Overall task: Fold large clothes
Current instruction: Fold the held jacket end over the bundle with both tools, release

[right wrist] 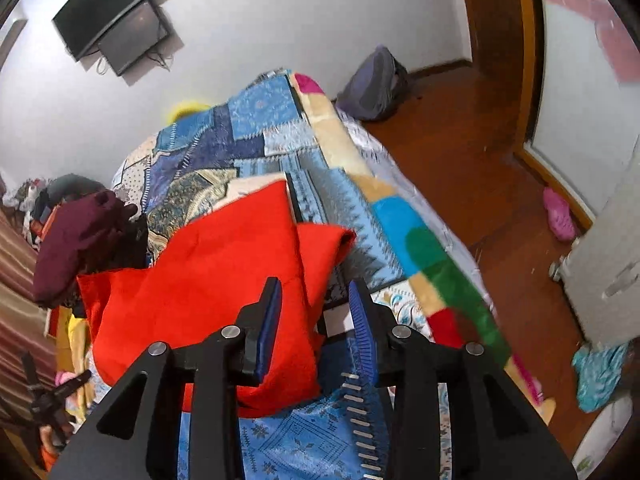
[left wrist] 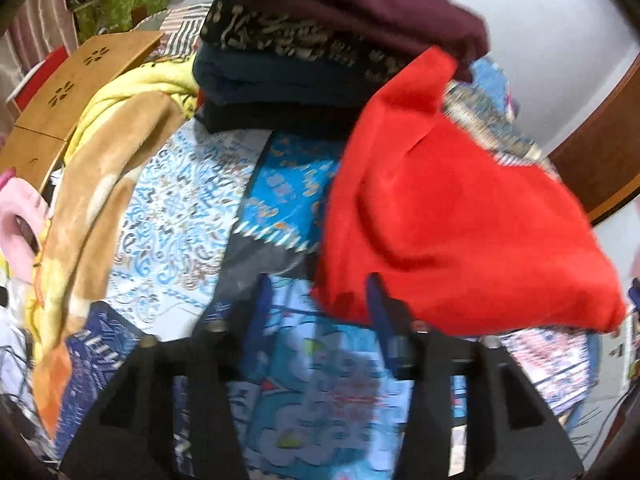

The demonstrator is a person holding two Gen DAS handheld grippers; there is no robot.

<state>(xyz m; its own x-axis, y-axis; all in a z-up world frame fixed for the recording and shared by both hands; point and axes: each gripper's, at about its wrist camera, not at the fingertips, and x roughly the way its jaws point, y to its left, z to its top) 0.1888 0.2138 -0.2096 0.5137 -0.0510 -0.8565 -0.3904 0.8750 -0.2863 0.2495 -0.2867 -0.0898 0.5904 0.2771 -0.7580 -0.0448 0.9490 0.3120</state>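
My left gripper [left wrist: 316,300] hangs over the bed with its jaws apart and nothing between the pads; the red garment [left wrist: 448,216] lies just beyond and to the right of them, its near corner brushing past the right finger without being pinched. My right gripper [right wrist: 314,304] also stands parted, and here the red garment [right wrist: 224,280] runs under and behind the left finger; I see no pad pressing on it, so I judge it released rather than held. It seems I have let go on purpose: the red garment looks doubled over, one flap folded across the body, resting on the patterned blue bedspread [right wrist: 276,128] so the fold can settle flat.

Beyond the red garment, at its far edge, sits a stack of folded clothes [left wrist: 288,80]: dark navy pieces below, a black-and-gold print in the middle, a maroon garment [left wrist: 360,4] on top. I take that as the finished pile, kept near so the red garment can join it.

Left of the red garment, further off, a yellow-and-tan blanket [left wrist: 104,168] is bunched against a wooden lap table [left wrist: 80,92].

Farthest from the red garment, a green box [left wrist: 120,4] holds an orange item; I cannot tell what else is in it.
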